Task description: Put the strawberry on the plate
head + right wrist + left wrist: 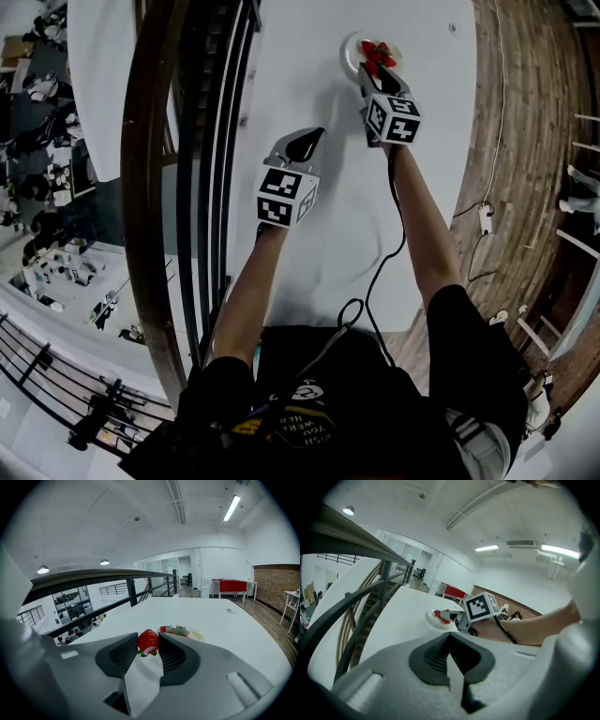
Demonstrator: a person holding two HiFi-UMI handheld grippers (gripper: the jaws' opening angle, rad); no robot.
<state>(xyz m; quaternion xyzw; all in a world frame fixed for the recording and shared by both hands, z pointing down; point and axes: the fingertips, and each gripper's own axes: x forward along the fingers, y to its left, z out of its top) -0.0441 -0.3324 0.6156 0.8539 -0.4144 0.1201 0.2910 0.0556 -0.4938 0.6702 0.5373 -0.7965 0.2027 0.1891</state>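
A red strawberry [148,641] sits between the dark pads of my right gripper [148,637], which is shut on it. Just beyond the jaws lies the small white plate [206,637] with other strawberries [176,630] on it. In the head view the right gripper [373,75] reaches the near edge of the plate [351,52] at the far side of the white table [309,253]. My left gripper [309,139] hovers lower left of it, jaws shut and empty. In the left gripper view its pads [429,656] meet, and the plate [432,619] lies ahead.
A dark curved handrail [150,187] and stairs run along the table's left edge. Wooden floor [525,187] lies to the right. A black cable [375,281] trails from the right gripper across the table's near part. A small round fitting [454,28] sits at the table's far right.
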